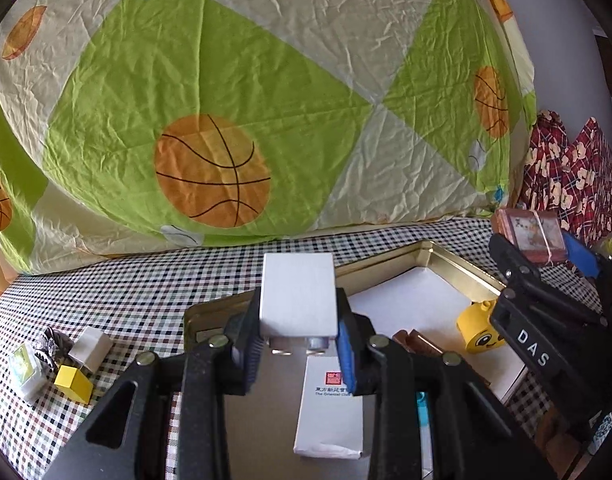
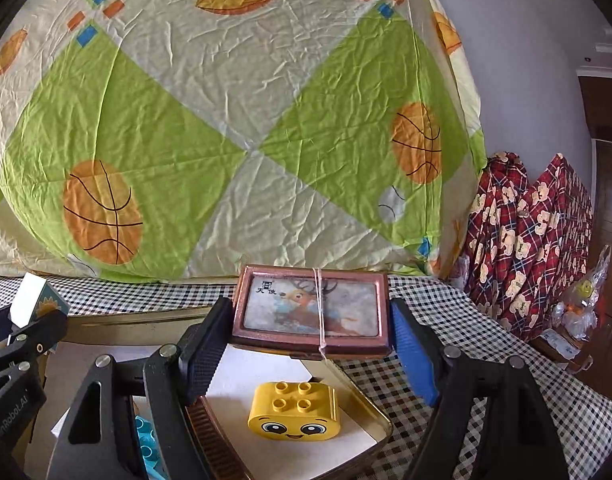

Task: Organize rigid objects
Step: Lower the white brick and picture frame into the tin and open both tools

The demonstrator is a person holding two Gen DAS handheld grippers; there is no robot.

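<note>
My left gripper (image 1: 298, 344) is shut on a plain white box (image 1: 298, 294), held above a gold metal tin (image 1: 457, 264). My right gripper (image 2: 309, 344) is shut on a brown deer-picture case (image 2: 310, 307) bound with a rubber band, held over the tin's rim (image 2: 369, 412). The case also shows in the left wrist view (image 1: 527, 234), and the white box in the right wrist view (image 2: 30, 298). In the tin lie a yellow smiley-face brick (image 2: 294, 410), a white printed box (image 1: 329, 416), a blue brick (image 2: 146, 440) and a brown ridged piece (image 2: 214, 440).
On the checkered cloth (image 1: 146, 292) at the left lie a small white block (image 1: 90, 348), a yellow cube (image 1: 73, 383), a clear-wrapped block (image 1: 26, 368) and foil (image 1: 52, 344). A basketball-print quilt (image 1: 242, 100) rises behind. Red patterned fabric (image 2: 529, 248) and a plastic bag (image 2: 581, 304) are at the right.
</note>
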